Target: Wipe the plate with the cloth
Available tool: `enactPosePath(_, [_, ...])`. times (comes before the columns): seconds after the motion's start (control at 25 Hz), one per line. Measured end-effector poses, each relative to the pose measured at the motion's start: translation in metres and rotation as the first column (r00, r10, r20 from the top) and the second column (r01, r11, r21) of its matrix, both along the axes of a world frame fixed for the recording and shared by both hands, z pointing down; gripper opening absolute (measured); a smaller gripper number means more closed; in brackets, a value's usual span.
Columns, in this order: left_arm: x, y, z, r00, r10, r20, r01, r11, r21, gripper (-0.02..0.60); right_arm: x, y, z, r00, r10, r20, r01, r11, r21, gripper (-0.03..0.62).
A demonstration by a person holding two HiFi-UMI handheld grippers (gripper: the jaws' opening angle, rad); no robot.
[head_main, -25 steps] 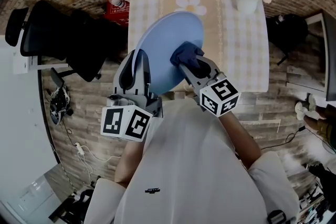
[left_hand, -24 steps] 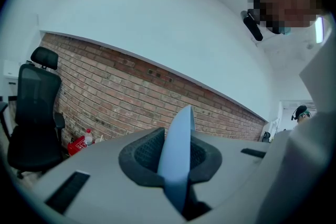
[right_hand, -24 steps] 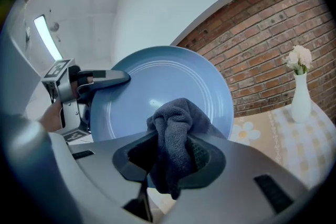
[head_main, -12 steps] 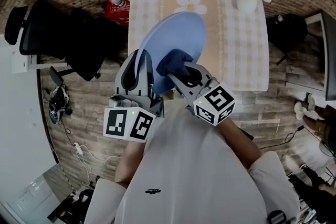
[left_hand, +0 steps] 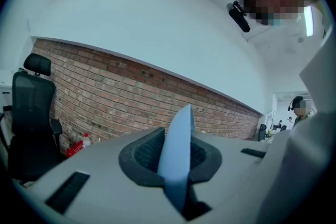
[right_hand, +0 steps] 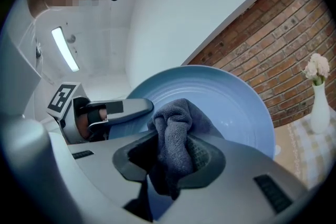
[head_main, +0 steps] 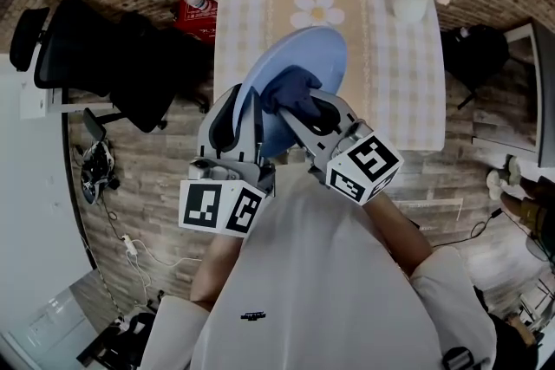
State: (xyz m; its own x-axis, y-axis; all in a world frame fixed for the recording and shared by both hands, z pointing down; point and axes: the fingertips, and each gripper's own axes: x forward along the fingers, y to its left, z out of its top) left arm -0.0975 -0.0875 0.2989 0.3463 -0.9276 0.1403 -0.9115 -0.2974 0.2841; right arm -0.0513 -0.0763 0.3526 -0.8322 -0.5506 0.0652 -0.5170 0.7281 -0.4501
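Clamping plate (head_main: 317,49), cloth (head_main: 290,89) (dark) against its face

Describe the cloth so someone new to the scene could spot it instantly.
Find the checked table; a pale blue plate is held tilted over it by the left claw. The cloth is the bunched dark blue rag against the plate's face, pinched in the right claw: the only dark, soft thing there.
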Motion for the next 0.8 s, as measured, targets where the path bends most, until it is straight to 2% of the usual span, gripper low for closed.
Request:
enactPosePath(0.4, [0.007, 0.006, 0.011, 0.999, 0.024, 0.045, -0.022, 0.999, -0.035, 0.048, 0.008, -0.018, -0.025, 0.999, 0.035, 0.032, -0.037, 0.997, 0.071, 0.126])
enactPosePath(0.6, [0.011, 0.008, 0.02, 0.999, 0.036, 0.033, -0.034, 0.997, -0.065, 0.048, 0.019, -0.034, -0.034, 0.997, 0.067, 0.041, -0.071, 0.992, 0.1, 0.126])
enactPosePath(0.8, [0.012, 0.007, 0.018, 0.999, 0.036, 0.036, -0.034, 0.997, -0.062, 0.048, 0.03, -0.043, -0.031, 0.995, 0.099, 0.02, -0.101, 0.988, 0.113, 0.126])
